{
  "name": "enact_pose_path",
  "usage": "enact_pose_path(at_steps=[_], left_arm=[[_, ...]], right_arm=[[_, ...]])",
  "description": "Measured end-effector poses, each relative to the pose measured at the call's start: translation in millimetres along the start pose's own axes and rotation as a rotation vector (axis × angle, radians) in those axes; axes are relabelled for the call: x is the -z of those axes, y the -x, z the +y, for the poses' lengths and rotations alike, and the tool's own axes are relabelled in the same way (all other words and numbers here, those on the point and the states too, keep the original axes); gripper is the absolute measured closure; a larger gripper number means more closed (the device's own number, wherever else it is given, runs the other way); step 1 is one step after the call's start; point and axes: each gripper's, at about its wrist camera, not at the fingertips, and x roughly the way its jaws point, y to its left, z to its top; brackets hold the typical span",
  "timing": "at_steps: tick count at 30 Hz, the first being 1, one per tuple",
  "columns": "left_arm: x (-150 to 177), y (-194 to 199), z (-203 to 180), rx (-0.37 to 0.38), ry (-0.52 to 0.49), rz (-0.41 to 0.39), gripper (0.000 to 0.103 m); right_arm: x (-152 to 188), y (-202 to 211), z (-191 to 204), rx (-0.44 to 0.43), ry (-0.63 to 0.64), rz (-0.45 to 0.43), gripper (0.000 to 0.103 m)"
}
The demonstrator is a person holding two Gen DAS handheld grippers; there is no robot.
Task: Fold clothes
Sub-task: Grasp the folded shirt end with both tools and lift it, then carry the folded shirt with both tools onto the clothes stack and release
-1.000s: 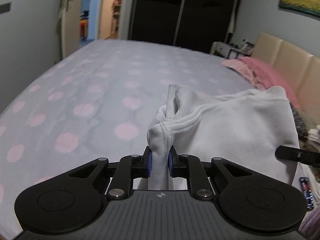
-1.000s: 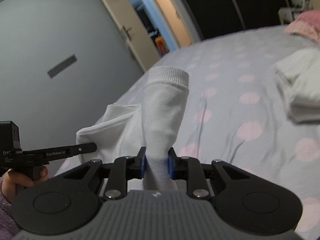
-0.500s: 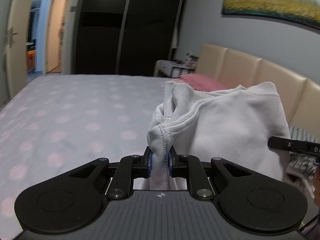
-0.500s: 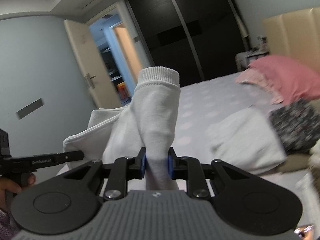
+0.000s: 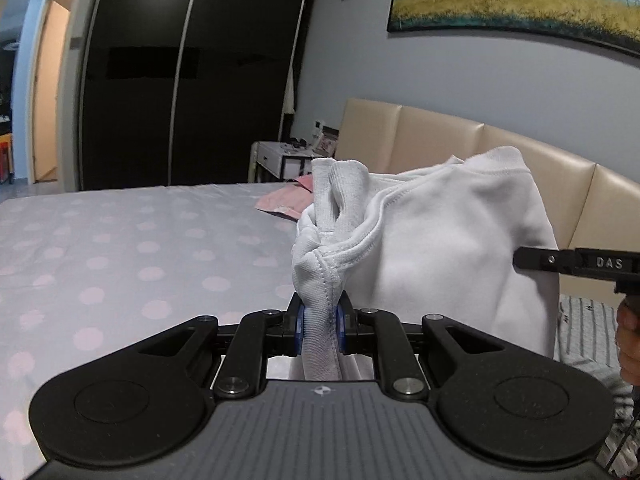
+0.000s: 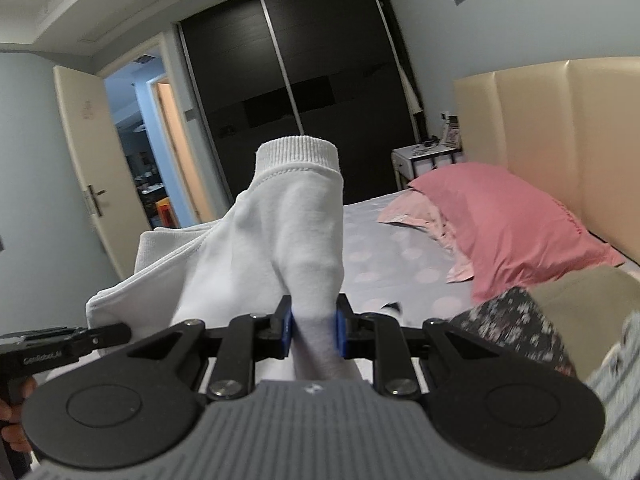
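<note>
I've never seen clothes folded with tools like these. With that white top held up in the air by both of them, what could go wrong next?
1. Each hand-held gripper pinches only a bunched bit: the left a seam, the right the sleeve. Either could slip out.
2. The top hangs crumpled, so it may land creased on the bed.
3. The pillow and other clothes lie close; the top could drape over them.

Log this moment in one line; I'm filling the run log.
left claw: shut on sweatshirt | right claw: shut on sweatshirt | sweatshirt: lifted above bed
</note>
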Motion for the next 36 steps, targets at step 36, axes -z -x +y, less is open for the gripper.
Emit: enact_pose_path(at_steps=[36], left_arm=[[55.0, -167.3, 3.0, 0.006, -0.067, 0.245, 0.076]], right_arm=[[63.2, -199.3, -73.3, 0.201, 0.060, 0.240, 0.064]])
